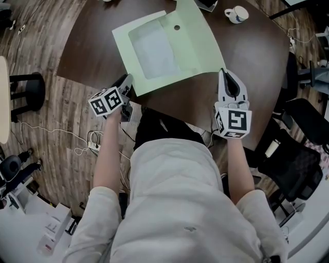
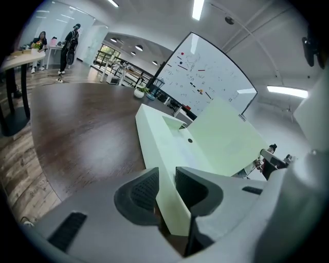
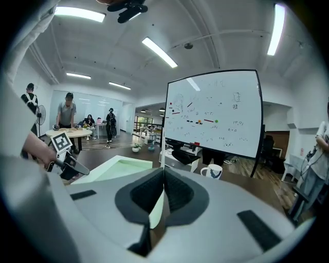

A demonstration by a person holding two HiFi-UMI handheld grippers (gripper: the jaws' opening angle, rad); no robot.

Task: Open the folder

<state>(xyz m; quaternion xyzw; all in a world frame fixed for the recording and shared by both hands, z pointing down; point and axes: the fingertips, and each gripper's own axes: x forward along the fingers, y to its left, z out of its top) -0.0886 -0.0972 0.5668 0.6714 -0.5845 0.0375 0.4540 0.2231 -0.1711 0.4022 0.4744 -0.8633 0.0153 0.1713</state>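
Observation:
A pale green folder (image 1: 154,49) lies on the dark round table (image 1: 252,61), with a paler sheet in its tray. My left gripper (image 1: 127,82) is at the folder's near left corner. In the left gripper view that corner's edge (image 2: 167,169) fills the gap between the pads of the left gripper (image 2: 167,187), which is shut on it. My right gripper (image 1: 224,74) is shut on the near right corner of the cover (image 1: 195,38), which is raised off the tray. In the right gripper view the thin green sheet (image 3: 156,213) is pinched in the right gripper (image 3: 164,192).
A white cup (image 1: 236,14) stands on the table beyond the folder, also in the right gripper view as the cup (image 3: 212,171). A whiteboard (image 3: 213,113) stands behind it. A black office chair (image 1: 295,164) is at the right, a stool (image 1: 31,90) and cables on the floor at the left.

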